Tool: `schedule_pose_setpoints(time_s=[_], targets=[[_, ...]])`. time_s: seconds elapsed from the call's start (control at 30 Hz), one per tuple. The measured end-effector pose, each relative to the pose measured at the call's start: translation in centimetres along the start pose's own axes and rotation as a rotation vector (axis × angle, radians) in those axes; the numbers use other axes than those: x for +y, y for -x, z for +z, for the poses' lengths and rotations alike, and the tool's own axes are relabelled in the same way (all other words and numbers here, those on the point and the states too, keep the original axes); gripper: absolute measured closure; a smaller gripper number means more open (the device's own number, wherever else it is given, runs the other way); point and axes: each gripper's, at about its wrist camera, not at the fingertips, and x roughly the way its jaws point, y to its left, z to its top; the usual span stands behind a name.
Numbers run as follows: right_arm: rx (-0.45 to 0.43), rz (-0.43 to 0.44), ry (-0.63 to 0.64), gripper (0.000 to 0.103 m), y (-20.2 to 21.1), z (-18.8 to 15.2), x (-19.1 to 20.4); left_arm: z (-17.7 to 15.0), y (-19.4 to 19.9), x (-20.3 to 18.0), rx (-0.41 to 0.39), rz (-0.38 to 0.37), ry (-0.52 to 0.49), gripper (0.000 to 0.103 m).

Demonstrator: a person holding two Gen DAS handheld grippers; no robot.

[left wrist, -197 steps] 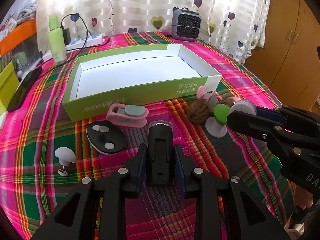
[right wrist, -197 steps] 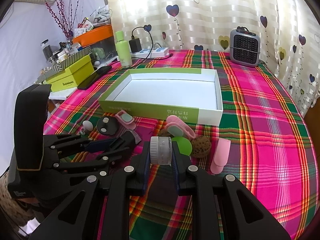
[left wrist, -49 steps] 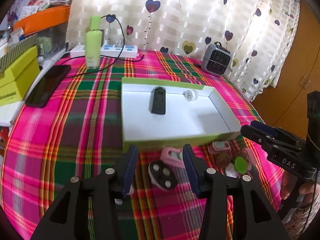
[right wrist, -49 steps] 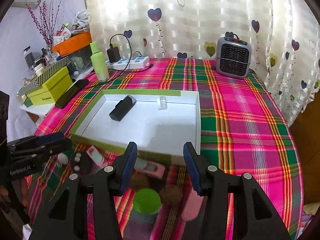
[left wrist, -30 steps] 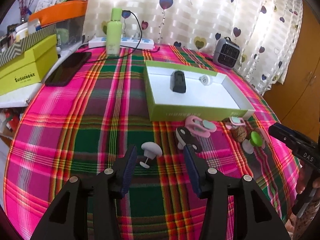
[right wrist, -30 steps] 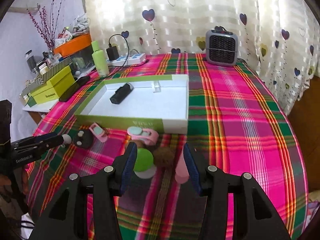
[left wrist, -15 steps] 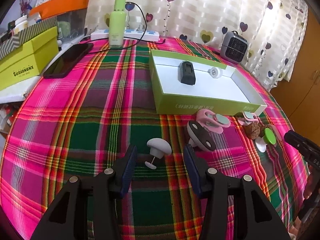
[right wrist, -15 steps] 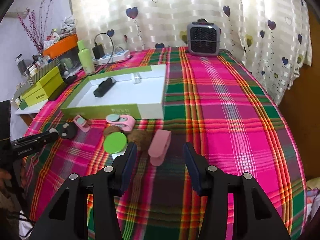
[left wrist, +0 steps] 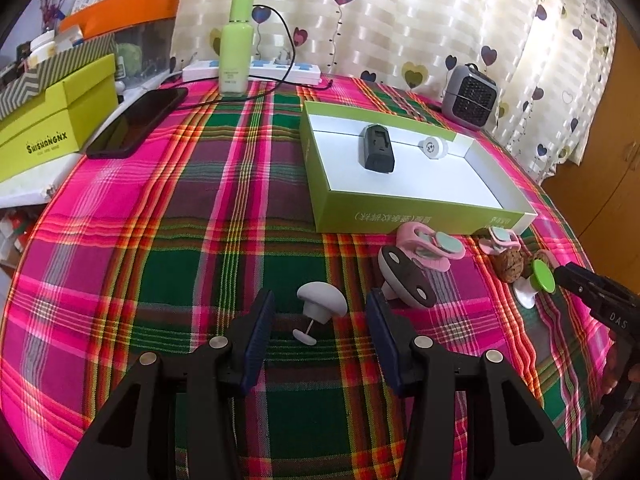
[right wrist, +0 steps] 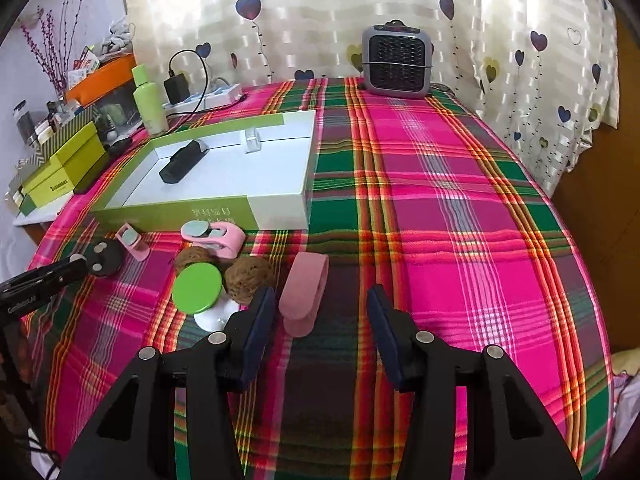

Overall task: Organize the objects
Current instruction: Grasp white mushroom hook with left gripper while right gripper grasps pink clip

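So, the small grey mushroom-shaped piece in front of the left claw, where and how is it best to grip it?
Probably by its round cap. The grey mushroom-shaped piece lies tipped on the tablecloth, cap away from the open left claw, thin stem and small foot disc towards it. Come down from above and close across the cap; the stem looks too thin to hold firmly.

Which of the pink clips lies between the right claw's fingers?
The plain dusty-pink folded clip, beside the brown walnut; the two others near the green box carry grey pads.
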Motion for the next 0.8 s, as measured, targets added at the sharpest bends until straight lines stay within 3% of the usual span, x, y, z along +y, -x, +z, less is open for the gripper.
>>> schedule_pose_setpoints(time_s=[0.17, 0.5, 0.8], targets=[[0.037, -0.039, 0.023, 0.054, -1.2, 0.3, 0.3, 0.1, -0.1, 0.0, 0.001, 0.004, -0.003, 0.057], [0.053, -0.007, 0.015, 0.054, -2.2, 0.8, 0.0, 0.3, -0.4, -0.2, 0.006, 0.027, -0.019, 0.057], [0.052, -0.009, 0.029, 0.072, -2.6, 1.1, 0.3, 0.3, -0.4, -0.3, 0.005, 0.046, -0.017, 0.063]])
